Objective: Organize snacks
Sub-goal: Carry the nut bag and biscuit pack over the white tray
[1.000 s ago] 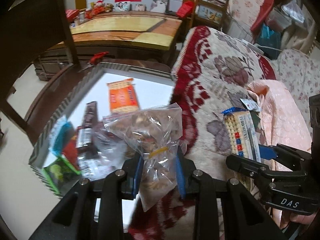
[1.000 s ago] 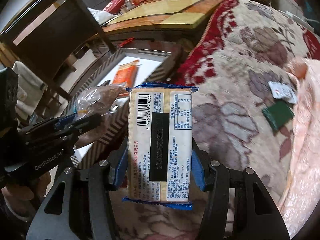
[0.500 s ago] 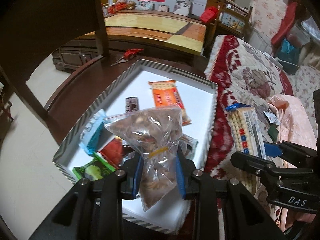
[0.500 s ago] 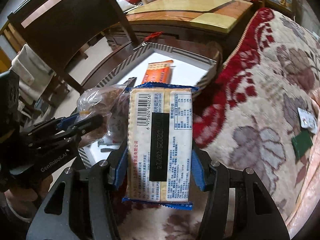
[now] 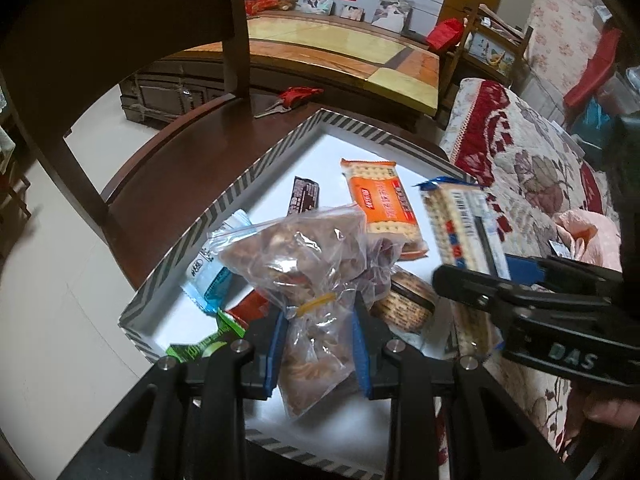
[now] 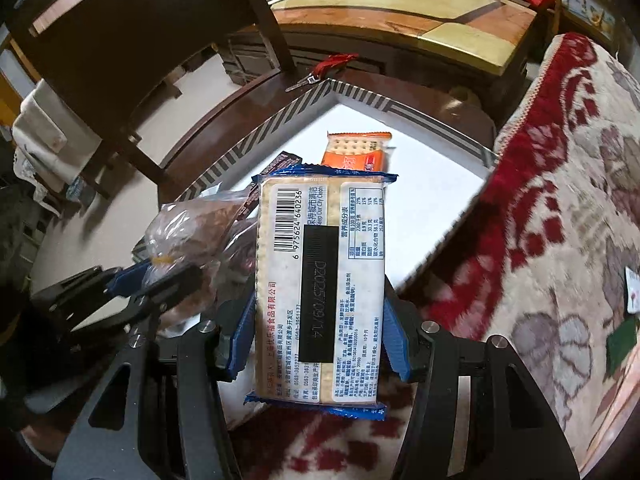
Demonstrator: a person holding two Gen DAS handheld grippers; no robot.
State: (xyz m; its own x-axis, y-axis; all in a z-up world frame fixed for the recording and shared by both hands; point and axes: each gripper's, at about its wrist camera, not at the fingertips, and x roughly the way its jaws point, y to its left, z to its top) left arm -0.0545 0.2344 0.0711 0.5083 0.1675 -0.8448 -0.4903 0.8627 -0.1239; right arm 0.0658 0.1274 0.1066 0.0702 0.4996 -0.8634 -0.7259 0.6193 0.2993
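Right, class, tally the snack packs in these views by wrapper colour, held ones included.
orange pack: 1
blue-edged pack: 1
clear bag: 1
dark bar: 1
light blue packet: 1
red packet: 1
green packet: 1
brown pack: 1
Total: 8; others may be hidden.

1 striped box [image 5: 224, 208], 2 cracker pkts [image 5: 380, 204], 1 clear nut bag [image 5: 304, 256], 1 choc bar [image 5: 305, 196], 2 grippers [image 5: 318, 344]
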